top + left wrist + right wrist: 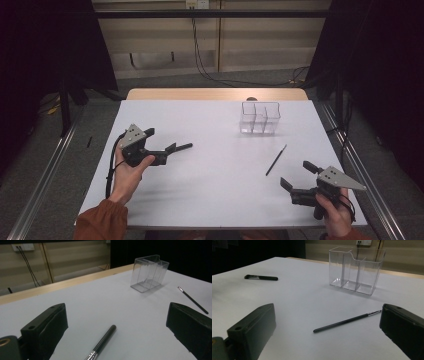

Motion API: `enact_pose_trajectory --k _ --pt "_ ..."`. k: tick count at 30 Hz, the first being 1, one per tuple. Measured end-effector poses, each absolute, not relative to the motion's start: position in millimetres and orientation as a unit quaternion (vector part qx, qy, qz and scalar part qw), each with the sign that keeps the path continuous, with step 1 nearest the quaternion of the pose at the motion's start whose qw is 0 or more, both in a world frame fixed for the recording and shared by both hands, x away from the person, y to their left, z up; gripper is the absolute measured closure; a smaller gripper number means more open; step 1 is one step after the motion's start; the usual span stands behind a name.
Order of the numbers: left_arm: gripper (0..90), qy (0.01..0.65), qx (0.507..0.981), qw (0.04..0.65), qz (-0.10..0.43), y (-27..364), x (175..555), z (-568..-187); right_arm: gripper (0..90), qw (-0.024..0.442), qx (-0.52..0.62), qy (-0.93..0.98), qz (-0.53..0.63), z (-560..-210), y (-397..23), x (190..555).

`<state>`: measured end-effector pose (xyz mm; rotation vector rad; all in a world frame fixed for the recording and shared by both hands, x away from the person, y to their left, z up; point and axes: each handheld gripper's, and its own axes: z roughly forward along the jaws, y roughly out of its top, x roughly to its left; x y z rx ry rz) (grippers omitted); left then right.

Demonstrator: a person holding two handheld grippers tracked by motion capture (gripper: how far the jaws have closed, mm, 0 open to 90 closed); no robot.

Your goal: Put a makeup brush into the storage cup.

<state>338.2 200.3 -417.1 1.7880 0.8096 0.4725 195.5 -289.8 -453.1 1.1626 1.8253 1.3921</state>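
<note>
Left of the clear organizer [259, 118], the wide-open left gripper [161, 141] straddled a thick brush [101, 345]; the right gripper [295, 175] gaped wide near a thin brush [276, 160].

A: Check all surfaces for legible text, labels, brands or numbers.
B: None readable. The organizer [259, 118], both brushes and the grippers beside the organizer carry no legible marking.

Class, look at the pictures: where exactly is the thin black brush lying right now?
In the high view the thin black brush lies flat on the table's right half, between the clear organiser and the right gripper, touching neither.
</note>
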Motion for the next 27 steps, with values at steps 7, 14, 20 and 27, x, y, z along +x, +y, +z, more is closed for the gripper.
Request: enact_pose_trajectory --k 7,14,20,27 --pt "3.5 0.33 0.766 0.511 0.208 199.3 349.9 -411.4 0.4 0.283 0.432 0.683 0.516 -453.0 -289.0 195.1" --pt "3.9 0.328 0.792 0.47 0.211 191.7 360.4 -408.9 0.4 0.281 0.431 0.683 0.518 -453.0 -288.2 195.4" --pt "3.9 0.332 0.81 0.438 0.206 192.3 375.7 -411.5 0.4 0.283 0.429 0.685 0.517 -452.7 -288.0 194.6" --pt "4.1 0.336 0.832 0.399 0.189 194.0 384.0 -416.1 0.4 0.282 0.431 0.684 0.516 -453.1 -288.5 195.1"
